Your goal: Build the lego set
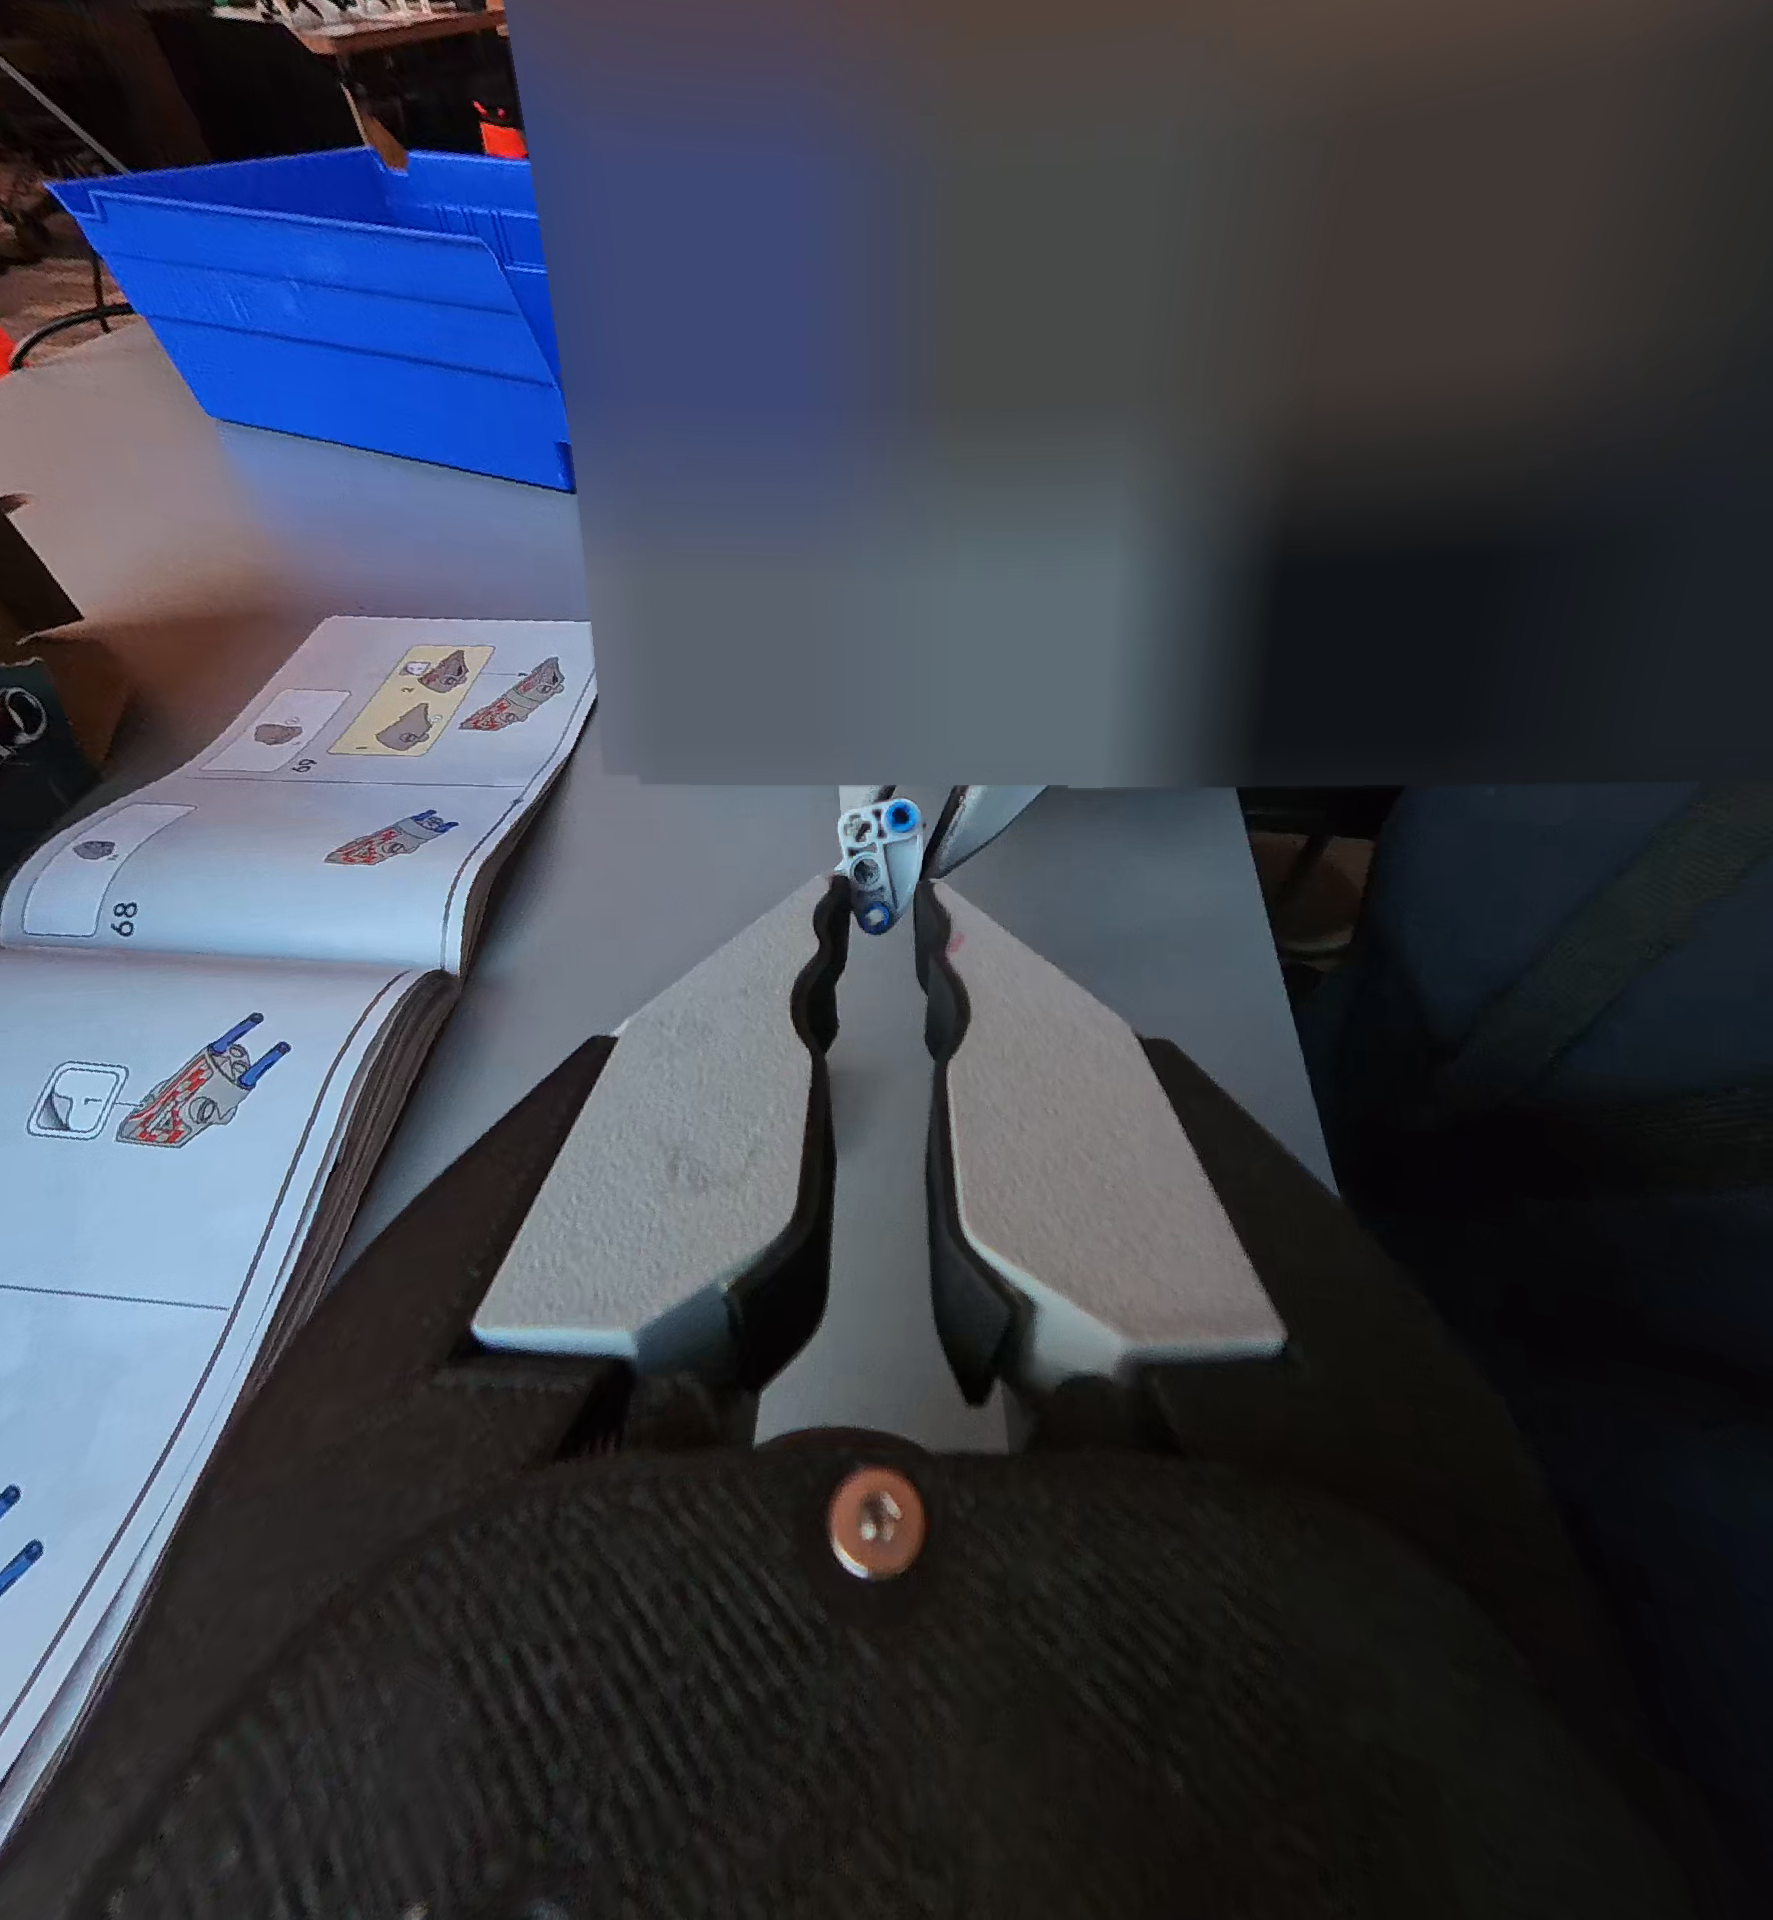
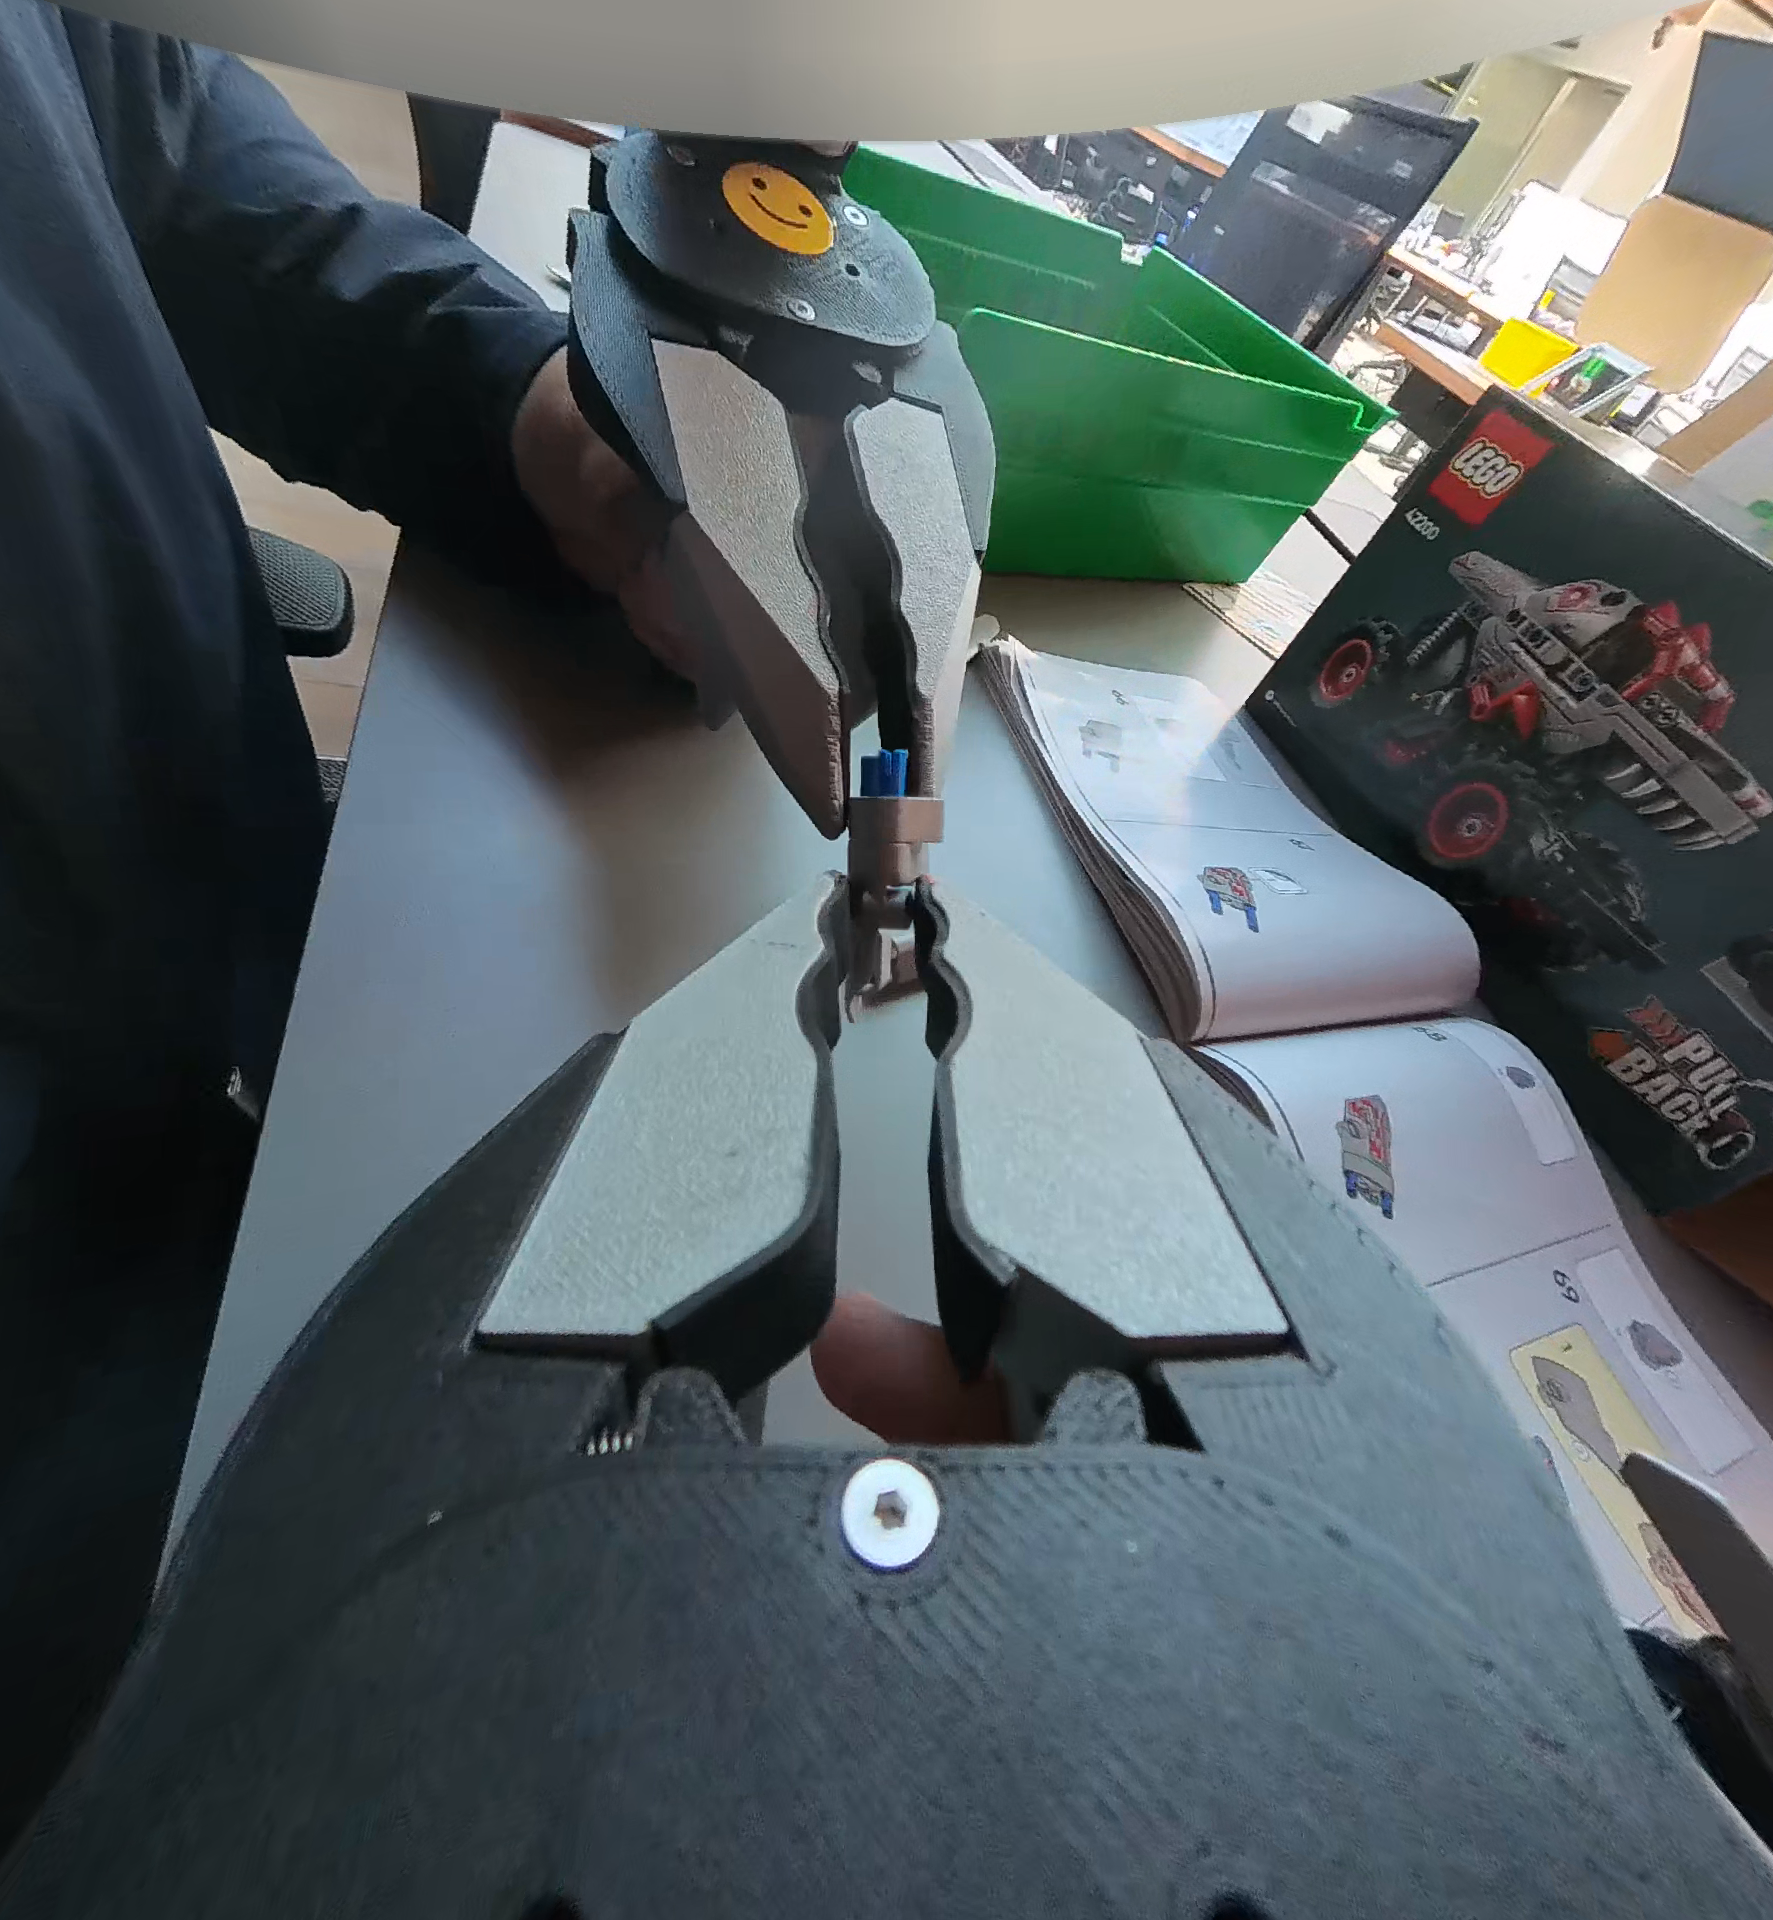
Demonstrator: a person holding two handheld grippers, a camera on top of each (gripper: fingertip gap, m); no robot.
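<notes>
Left wrist view: the left gripper (image 1: 874,902) pinches a small grey lego piece (image 1: 880,857) with blue pins at its tips; the piece sticks out forward, above the grey table (image 1: 446,540), right of the open instruction book (image 1: 269,831)

Right wrist view: the right gripper (image 2: 877,914) is clamped on the near end of the same grey lego piece (image 2: 887,868); the left gripper (image 2: 887,774) comes from the far side, tip to tip

Long way: the piece runs between the two tips

Nearer: both hold it
</notes>
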